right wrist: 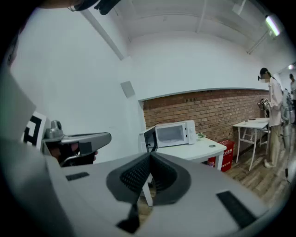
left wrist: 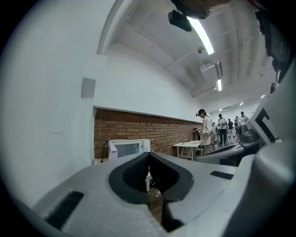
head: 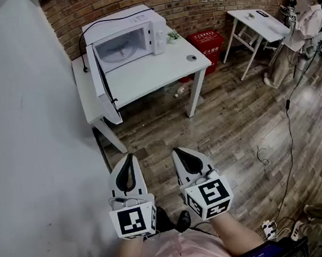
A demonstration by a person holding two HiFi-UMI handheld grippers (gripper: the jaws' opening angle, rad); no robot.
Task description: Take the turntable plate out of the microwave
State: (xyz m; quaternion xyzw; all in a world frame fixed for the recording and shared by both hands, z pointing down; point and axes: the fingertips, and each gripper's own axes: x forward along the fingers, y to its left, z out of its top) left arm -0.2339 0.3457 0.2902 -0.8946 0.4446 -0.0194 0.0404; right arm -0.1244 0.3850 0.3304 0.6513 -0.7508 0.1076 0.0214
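A white microwave (head: 127, 37) stands on a white table (head: 148, 74) against the brick wall, its door (head: 102, 85) swung wide open to the left. Inside it lies the round glass turntable plate (head: 120, 52). Both grippers are far from it, held close to the person's body over the wooden floor. My left gripper (head: 130, 156) is shut with nothing in it, and so is my right gripper (head: 175, 150). The microwave (left wrist: 128, 148) looks small and distant in the left gripper view, and the microwave (right wrist: 172, 134) shows with its door ajar in the right gripper view.
A white wall runs along the left. A red box (head: 207, 43) sits behind the table. A second white table (head: 257, 22) stands at the far right with a person (head: 304, 32) beside it. Cables (head: 289, 131) trail over the wooden floor. A small plant (head: 172, 36) and a dark disc (head: 191, 58) rest on the microwave's table.
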